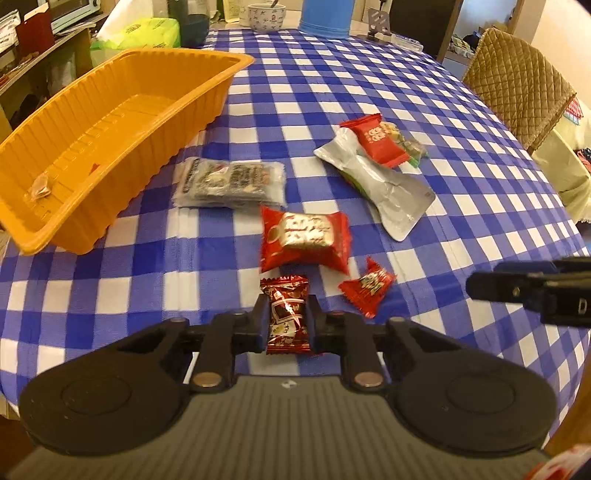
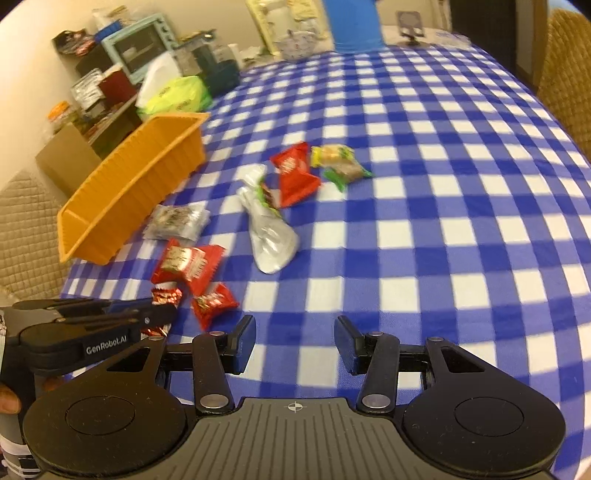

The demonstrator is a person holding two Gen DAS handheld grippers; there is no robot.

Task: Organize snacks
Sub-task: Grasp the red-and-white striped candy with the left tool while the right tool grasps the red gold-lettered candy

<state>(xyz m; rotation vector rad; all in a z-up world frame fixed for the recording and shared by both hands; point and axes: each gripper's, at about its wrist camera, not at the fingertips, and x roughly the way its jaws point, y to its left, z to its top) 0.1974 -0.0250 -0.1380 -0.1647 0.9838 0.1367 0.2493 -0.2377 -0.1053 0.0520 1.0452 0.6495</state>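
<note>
My left gripper (image 1: 288,310) is shut on a dark red candy (image 1: 287,317), just above the blue checked tablecloth (image 1: 332,92). Ahead of it lie a large red snack pack (image 1: 304,240), a small red candy (image 1: 365,291), a clear pack of dark snacks (image 1: 231,182), a silver pouch (image 1: 376,181) and another red pack (image 1: 376,142). The orange tray (image 1: 110,122) stands at the left, with one small wrapped sweet (image 1: 38,188) inside. My right gripper (image 2: 295,332) is open and empty above the cloth, right of the snacks; it shows at the right edge of the left wrist view (image 1: 476,286).
Yellow and green snack packs (image 2: 338,162) lie beyond the red pack. A blue container (image 1: 325,16), a bowl (image 1: 266,16) and a green bag (image 1: 151,33) stand at the table's far end. A quilted chair (image 1: 517,81) is at the right. Shelves with a toaster oven (image 2: 138,46) are at the left.
</note>
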